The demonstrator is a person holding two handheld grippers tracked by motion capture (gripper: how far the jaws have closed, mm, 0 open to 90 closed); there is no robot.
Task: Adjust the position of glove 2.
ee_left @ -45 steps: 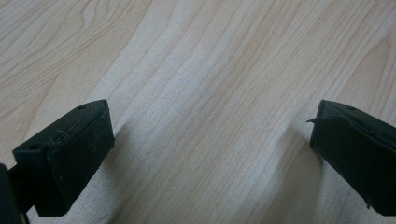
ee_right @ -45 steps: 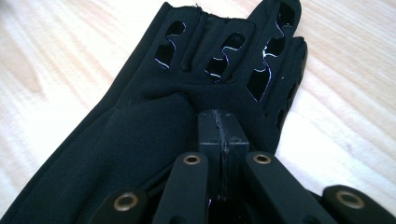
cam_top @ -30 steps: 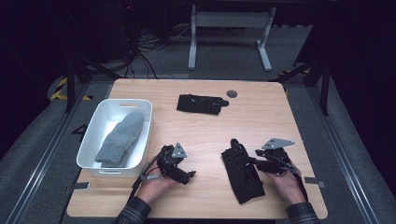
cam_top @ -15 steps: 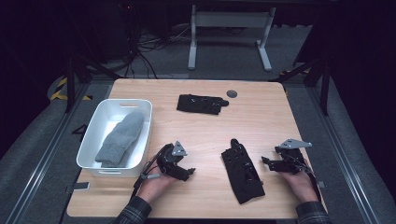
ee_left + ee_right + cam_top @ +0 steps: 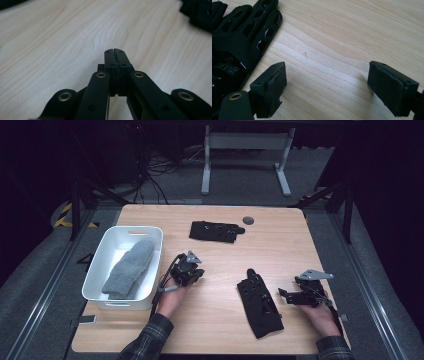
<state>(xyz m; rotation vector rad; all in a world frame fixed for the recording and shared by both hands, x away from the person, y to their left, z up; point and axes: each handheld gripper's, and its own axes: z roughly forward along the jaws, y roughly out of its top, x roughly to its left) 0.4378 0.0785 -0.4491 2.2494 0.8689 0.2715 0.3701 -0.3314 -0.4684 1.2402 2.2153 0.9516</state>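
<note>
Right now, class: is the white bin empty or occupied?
Occupied. A grey mitten lies inside the white bin, on its floor.

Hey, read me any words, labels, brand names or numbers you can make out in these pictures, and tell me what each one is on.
No text can be read anywhere.
Black padded glove nearest the open right gripper: a small pale mark on its back, too blurred to read.
Grey knitted mitten in the white plastic bin: no lettering visible.
</note>
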